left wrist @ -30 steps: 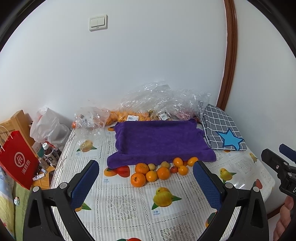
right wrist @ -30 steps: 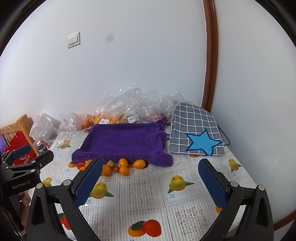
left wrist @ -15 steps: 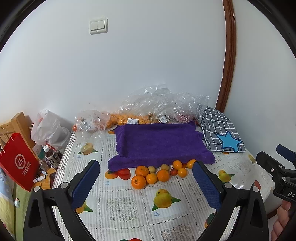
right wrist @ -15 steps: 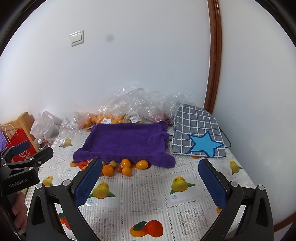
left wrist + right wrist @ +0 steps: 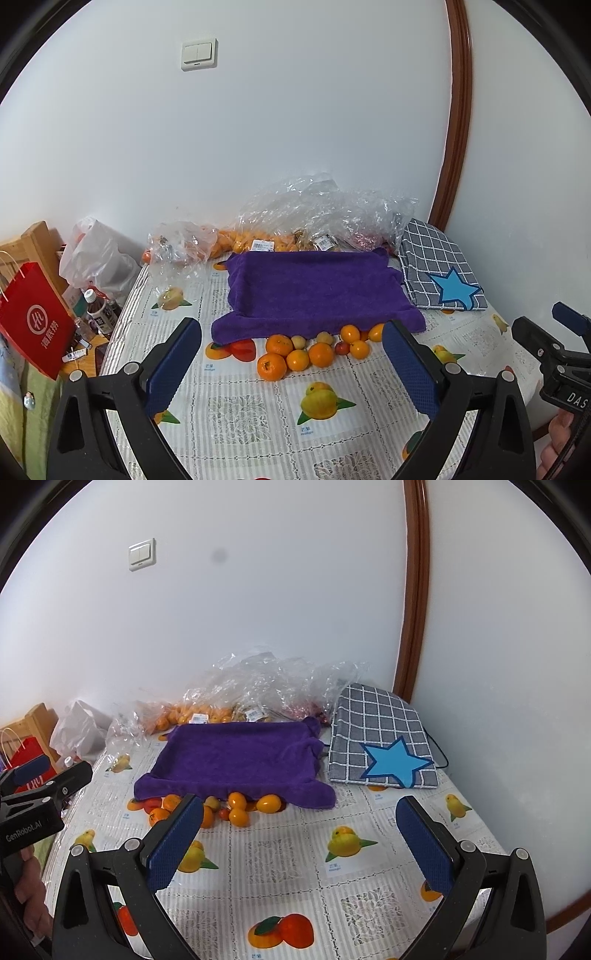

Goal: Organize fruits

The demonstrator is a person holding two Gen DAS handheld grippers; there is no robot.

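Note:
Several loose oranges (image 5: 297,359) and smaller yellow and red fruits lie in a cluster on the fruit-print tablecloth (image 5: 240,410), just in front of a purple towel (image 5: 314,291). The same cluster (image 5: 236,812) and the towel (image 5: 240,760) show in the right wrist view. My left gripper (image 5: 291,365) is open and empty, held above the table short of the fruit. My right gripper (image 5: 299,842) is open and empty, to the right of the cluster. Each gripper shows at the edge of the other's view.
Clear plastic bags (image 5: 325,214) with more oranges lie against the back wall. A grey checked cloth with a blue star (image 5: 443,280) lies at the right. A red paper bag (image 5: 33,325), a white bag and bottles stand left of the table. White walls bound back and right.
Both grippers have drawn back and risen slightly; the fruit and towel look a little farther away. Nothing on the table has moved. Both grippers stay open.

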